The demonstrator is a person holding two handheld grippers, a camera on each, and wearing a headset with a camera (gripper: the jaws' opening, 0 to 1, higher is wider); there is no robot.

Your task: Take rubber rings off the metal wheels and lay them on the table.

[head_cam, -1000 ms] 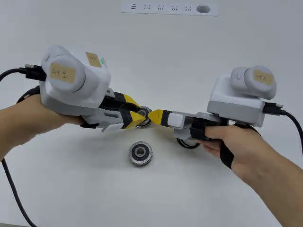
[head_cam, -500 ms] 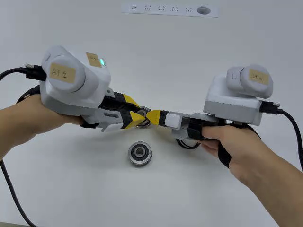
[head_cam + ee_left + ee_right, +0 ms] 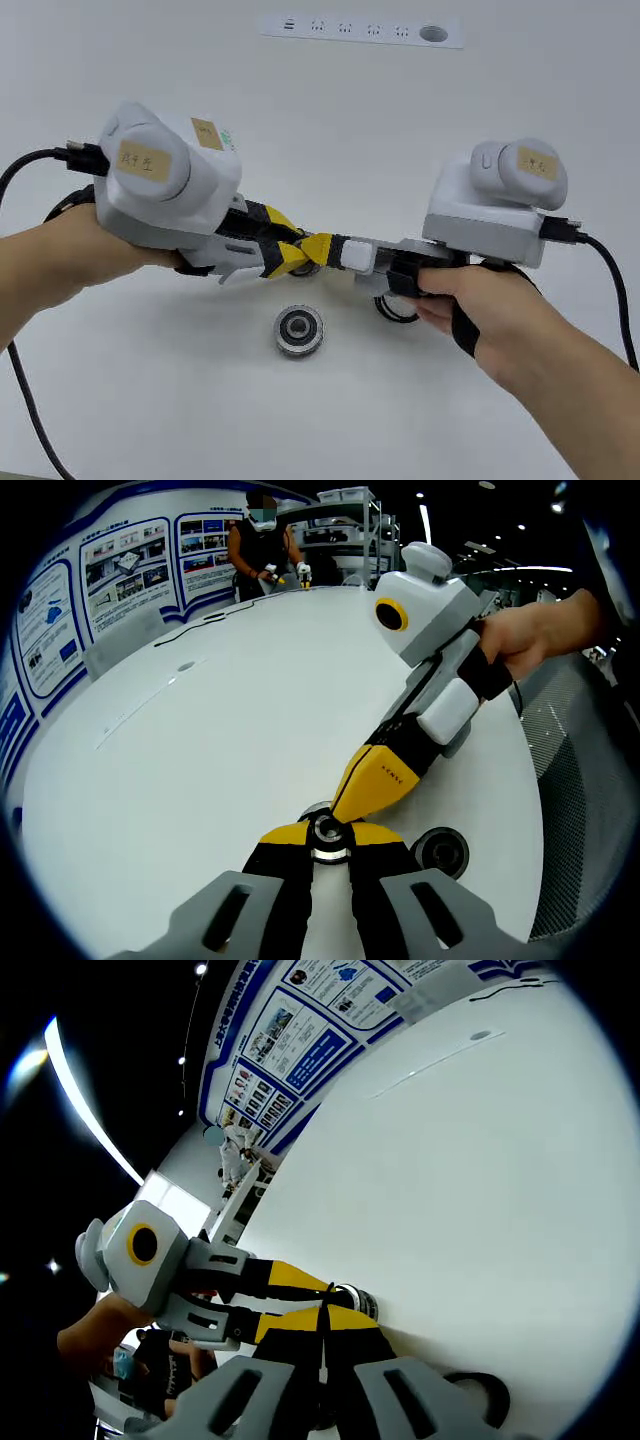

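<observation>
- Since a second earlier, the right gripper (image 3: 318, 246) had pushed in toward the left gripper (image 3: 285, 255). The gap between their yellow tips had closed, and the held wheel (image 3: 328, 830) was now mostly covered in the head view.
- Read as: the stripping pull on this wheel was being set up, not yet done. No new ring had come free.
- The held wheel sat above the table (image 3: 150, 400), clamped between the left gripper's jaws, which were closed narrow on its two faces.
- The right jaws were drawn together to a thin line in the right gripper view, tips against the wheel's rim. Whether they pinched rubber could not be told.
- The held wheel was a small round metal disc with a shiny hub. Any dark band on its rim was too small to confirm.
- A second wheel (image 3: 299, 329) lay flat on the table just below the tips, untouched. It had a dark centre and a grey ribbed edge.
- A loose rubber ring (image 3: 397, 310) lay flat on the table under the right gripper, a thin, matte black hoop. At least one ring was judged already off.
- The table was smooth, white and matte, with a white power strip (image 3: 362, 30) at its far edge.
</observation>
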